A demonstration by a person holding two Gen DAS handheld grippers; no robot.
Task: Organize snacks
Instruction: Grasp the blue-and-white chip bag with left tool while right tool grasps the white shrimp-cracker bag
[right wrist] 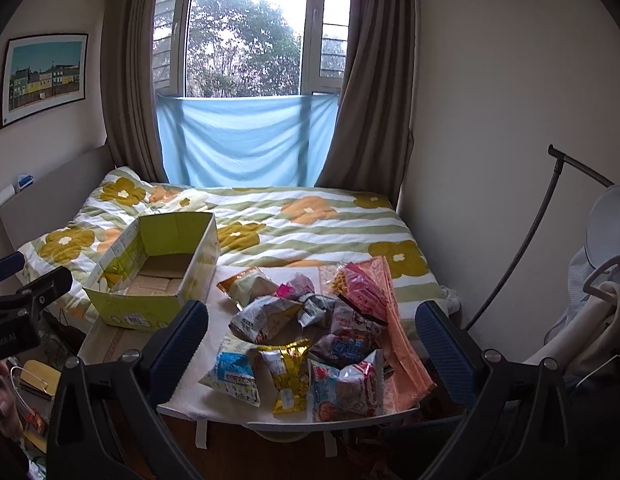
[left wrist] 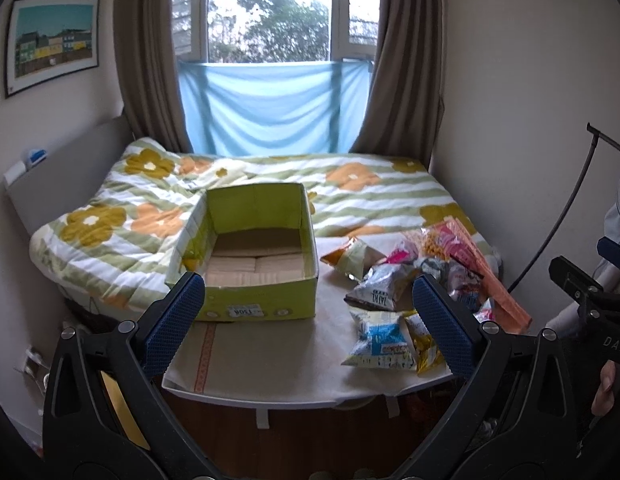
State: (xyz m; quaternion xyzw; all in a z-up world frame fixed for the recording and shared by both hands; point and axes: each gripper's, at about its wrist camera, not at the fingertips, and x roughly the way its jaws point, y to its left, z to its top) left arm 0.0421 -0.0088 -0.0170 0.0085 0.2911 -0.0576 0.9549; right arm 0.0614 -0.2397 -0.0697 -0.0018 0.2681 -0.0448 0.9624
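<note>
Across the middle of both views, the bed [left wrist: 238, 184] with its flowered quilt fills the room behind the counter [left wrist: 278, 344], whose near edge is cut off by the gripper frames. At left centre stands the open green cardboard box [left wrist: 254, 256], holding nothing. The snack packets [right wrist: 310, 336] lie heaped on the counter's right half, overlapping so their labels are hard to read. The left gripper [left wrist: 306, 320] and right gripper [right wrist: 313, 344] hover with jaws spread wide, gripping nothing.
</note>
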